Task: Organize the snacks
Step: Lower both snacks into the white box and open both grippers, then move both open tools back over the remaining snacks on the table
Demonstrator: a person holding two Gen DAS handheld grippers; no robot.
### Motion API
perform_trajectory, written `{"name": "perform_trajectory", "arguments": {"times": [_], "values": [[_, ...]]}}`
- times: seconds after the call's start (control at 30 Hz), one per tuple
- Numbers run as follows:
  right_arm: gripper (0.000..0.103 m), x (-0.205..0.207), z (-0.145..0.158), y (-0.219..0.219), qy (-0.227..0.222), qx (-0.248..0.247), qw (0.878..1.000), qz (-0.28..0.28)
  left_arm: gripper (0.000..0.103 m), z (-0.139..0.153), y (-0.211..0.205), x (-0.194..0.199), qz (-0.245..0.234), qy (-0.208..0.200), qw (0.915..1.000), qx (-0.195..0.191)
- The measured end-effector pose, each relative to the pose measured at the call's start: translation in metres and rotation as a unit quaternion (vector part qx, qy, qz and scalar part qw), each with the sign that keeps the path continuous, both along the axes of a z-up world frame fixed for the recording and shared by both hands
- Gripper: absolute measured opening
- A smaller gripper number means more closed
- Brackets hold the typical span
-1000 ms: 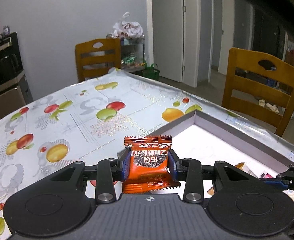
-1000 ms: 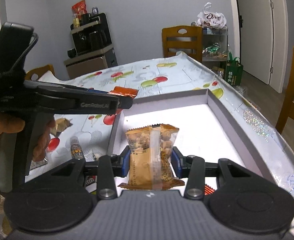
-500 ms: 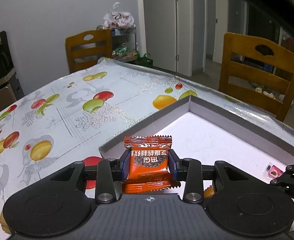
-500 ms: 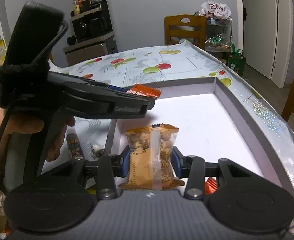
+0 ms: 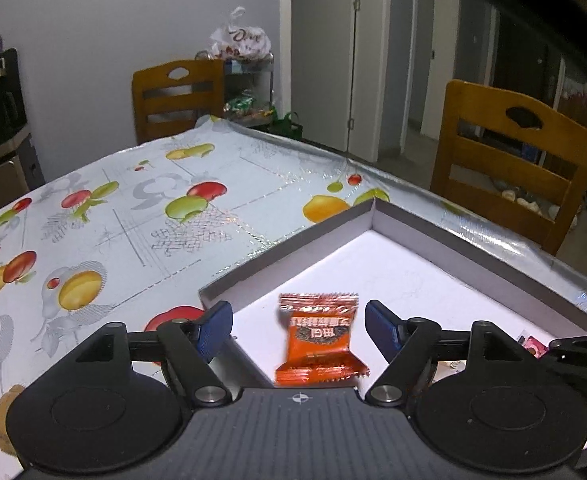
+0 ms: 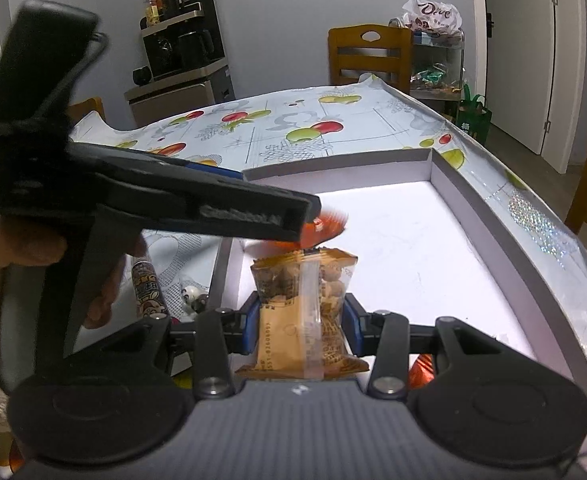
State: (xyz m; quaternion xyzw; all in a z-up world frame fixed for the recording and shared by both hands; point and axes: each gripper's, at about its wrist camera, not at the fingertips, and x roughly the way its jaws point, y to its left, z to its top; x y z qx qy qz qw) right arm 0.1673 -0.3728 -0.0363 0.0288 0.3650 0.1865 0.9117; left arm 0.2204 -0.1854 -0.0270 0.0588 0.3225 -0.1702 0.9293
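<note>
Two tools: left (image 5: 297, 324) opening (orange packet (image 5: 319, 340) loose), right (image 6: 301, 328) gripping.

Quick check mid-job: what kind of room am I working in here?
Most likely a home dining room: a fruit-print tablecloth covers the table, wooden dining chairs stand around it, and a coffee machine sits on a cabinet.

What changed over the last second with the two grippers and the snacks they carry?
The left gripper is opening and has let go of the orange snack packet, which now sits loose between its pads over the white tray. The right gripper stays clamped on the tan nut packet.
</note>
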Motion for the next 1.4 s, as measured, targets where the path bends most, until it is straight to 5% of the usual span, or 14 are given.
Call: {"name": "perform_trajectory", "arguments": {"times": [0.9,1.0,1.13,1.4], "values": [[0.042,0.008,-0.006,0.009,0.008,-0.001,1.0,-0.019,0.075,0.025,0.032,-0.059,0.013,-0.021,0.9995,-0.021],[0.048,0.006,-0.005,0.009,0.008,-0.001,1.0,-0.024,0.075,0.028,0.037,-0.068,0.016,-0.024,0.9993,-0.025],[0.074,0.001,0.0,0.008,-0.008,-0.002,0.999,-0.04,0.077,0.03,0.043,-0.076,0.017,-0.021,0.9991,-0.034],[0.087,-0.011,0.014,0.001,-0.016,0.012,0.998,-0.057,0.08,0.036,0.051,-0.087,0.021,-0.026,0.9987,-0.04]]}}
